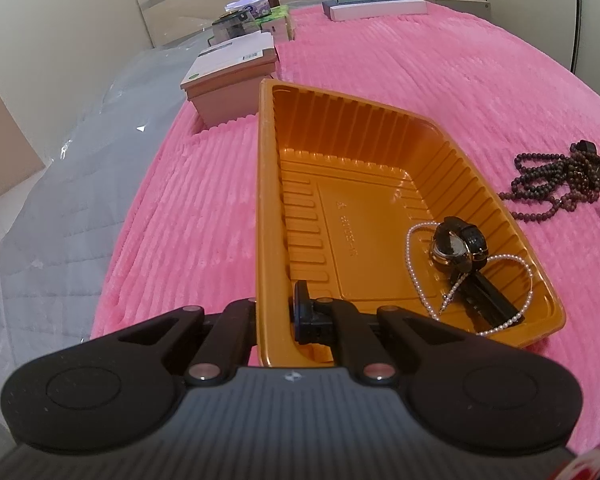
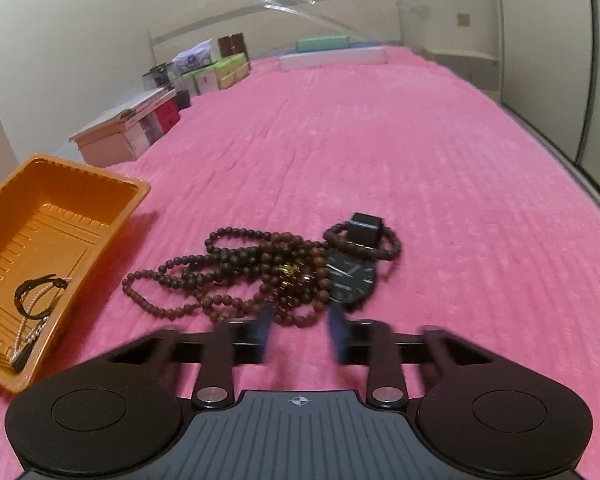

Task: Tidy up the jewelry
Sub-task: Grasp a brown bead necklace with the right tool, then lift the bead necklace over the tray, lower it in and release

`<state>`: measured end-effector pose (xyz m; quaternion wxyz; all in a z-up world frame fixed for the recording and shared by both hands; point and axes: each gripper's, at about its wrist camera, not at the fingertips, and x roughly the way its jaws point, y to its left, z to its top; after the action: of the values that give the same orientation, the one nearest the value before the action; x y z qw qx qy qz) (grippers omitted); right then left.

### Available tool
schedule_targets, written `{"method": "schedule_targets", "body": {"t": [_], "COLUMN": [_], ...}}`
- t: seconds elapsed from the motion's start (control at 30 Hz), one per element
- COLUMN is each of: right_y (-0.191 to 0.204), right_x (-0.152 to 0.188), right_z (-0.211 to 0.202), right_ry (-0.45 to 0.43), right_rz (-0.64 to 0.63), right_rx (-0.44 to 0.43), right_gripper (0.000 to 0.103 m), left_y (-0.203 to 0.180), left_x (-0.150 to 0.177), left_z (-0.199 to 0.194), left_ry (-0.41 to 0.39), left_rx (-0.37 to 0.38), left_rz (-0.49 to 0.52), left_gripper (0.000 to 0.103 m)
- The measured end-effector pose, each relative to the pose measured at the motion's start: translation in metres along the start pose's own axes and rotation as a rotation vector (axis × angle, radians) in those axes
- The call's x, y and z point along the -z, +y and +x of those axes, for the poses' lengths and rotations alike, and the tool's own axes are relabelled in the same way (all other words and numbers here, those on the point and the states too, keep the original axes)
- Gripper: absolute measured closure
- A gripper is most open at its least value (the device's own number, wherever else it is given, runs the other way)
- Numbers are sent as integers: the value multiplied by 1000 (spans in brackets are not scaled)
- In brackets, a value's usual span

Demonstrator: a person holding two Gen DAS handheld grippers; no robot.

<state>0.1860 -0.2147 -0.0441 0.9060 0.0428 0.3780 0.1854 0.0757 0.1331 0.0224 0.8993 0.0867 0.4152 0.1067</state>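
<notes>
An orange plastic tray point(image 1: 268, 184) lies on the pink bedspread; it also shows at the left of the right wrist view point(image 2: 112, 216). In it lie a black watch point(image 1: 458, 246) and a white pearl necklace point(image 1: 414, 276). My left gripper point(image 1: 276, 314) is shut on the tray's near left wall, one finger inside and one outside. A heap of dark brown bead necklaces point(image 2: 240, 276) with a black watch point(image 2: 350, 278) lies on the bedspread right of the tray, also in the left wrist view point(image 1: 560, 184). My right gripper point(image 2: 302, 334) is open just before the heap.
A pinkish box point(image 1: 228, 80) stands just behind the tray, with several more boxes point(image 2: 204, 72) along the bed's left edge. Flat green and white boxes point(image 1: 372, 4) lie at the headboard. Grey plastic sheeting point(image 1: 60, 200) covers the bed's left side.
</notes>
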Motion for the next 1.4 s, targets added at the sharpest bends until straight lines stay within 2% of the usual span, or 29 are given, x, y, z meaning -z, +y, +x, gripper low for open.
{"method": "schedule_targets", "body": {"t": [0.17,0.27,0.33,0.37,0.67,0.87,1.1,1.23,1.4], "right_y": [-1,-1,1,-1,1,-9,-3,-4,13], "right_x": [-5,-6,-5,-5,1,23,29,27,9], "right_z": [21,27,28,27,-32,-11,-2,-5,-37], "right_ry": [29,29,38,41,-26,100,62,75,7], "right_rz": [18,-1,-16,-9,-11,-21,-99,-109,-183], "right_rx": [59,49,52,54,80,101,126,123,106], "right_gripper": [82,83,96,96,97,96,96,96,96], "left_y": [0,0,0,0,0,0,-1,0,0], "left_x": [0,0,0,0,1,1,0,0,0], "left_z": [1,1,1,1,-2,-2,-1,-1,-2], "left_ry": [3,3,3,3,-9,-12,-10,-9,-15], "left_rx": [0,0,0,0,6,8,5,9,7], "left_rz": [3,2,1,0,-1,0,-1,0,13], "left_gripper": [101,101,101,101,100,100,100,100,100]}}
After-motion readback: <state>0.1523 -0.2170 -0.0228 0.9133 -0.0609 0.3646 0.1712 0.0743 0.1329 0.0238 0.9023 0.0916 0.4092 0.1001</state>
